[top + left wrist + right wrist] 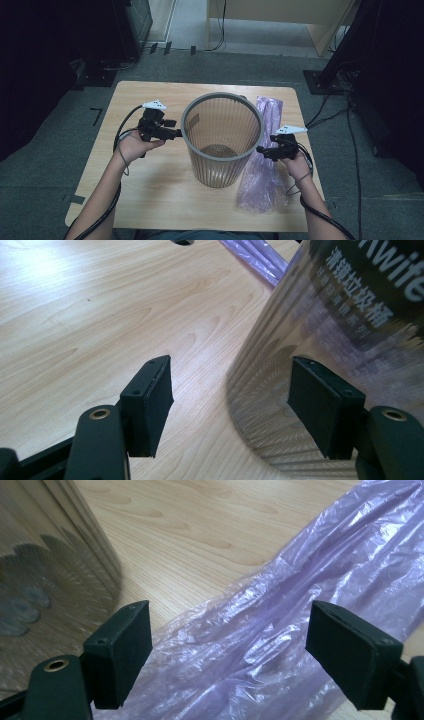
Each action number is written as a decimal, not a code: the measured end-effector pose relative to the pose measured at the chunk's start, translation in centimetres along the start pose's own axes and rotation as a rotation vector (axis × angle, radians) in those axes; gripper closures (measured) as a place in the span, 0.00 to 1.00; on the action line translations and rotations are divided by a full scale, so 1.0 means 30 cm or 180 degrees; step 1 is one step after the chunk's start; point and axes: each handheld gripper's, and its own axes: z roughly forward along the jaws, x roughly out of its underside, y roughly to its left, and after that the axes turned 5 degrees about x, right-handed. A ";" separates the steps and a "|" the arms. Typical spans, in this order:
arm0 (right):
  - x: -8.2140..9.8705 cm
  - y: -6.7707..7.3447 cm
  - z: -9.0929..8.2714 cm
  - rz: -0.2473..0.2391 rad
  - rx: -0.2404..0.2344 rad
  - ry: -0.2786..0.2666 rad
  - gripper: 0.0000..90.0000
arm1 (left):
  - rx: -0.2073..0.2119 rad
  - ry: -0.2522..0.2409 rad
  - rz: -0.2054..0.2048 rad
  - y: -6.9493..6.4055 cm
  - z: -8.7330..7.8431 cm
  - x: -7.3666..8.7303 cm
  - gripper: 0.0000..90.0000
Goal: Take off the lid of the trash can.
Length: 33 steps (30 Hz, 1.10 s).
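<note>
I note the left gripper (176,133) released, its fingers (148,400) apart with the bin (222,137) wall just beside one; the right gripper (264,151) released, the purple bag (280,635) lying under its spread fingers

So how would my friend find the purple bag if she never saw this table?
Look at the wooden table. A see-through ribbed bin stands in the middle. Beside it, on the right-hand side, the purple bag lies flat in a long strip: the one soft, crinkly, shiny thing there.
</note>
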 end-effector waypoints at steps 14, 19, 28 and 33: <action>0.034 -0.032 0.030 -0.0101 0.0028 0.0116 0.20 | -0.0016 -0.0069 0.0007 -0.016 -0.052 -0.037 0.37; 0.051 -0.036 0.040 -0.0153 0.0041 0.0176 0.20 | -0.0025 -0.0044 0.0009 -0.018 -0.060 -0.044 0.37; 0.079 -0.027 0.075 -0.0342 0.0135 0.0091 0.15 | -0.0097 0.0006 0.0106 -0.020 -0.077 -0.114 0.36; 0.078 -0.023 0.077 -0.0375 0.0149 0.0095 0.14 | -0.0059 -0.0045 0.0112 -0.023 -0.095 -0.140 0.36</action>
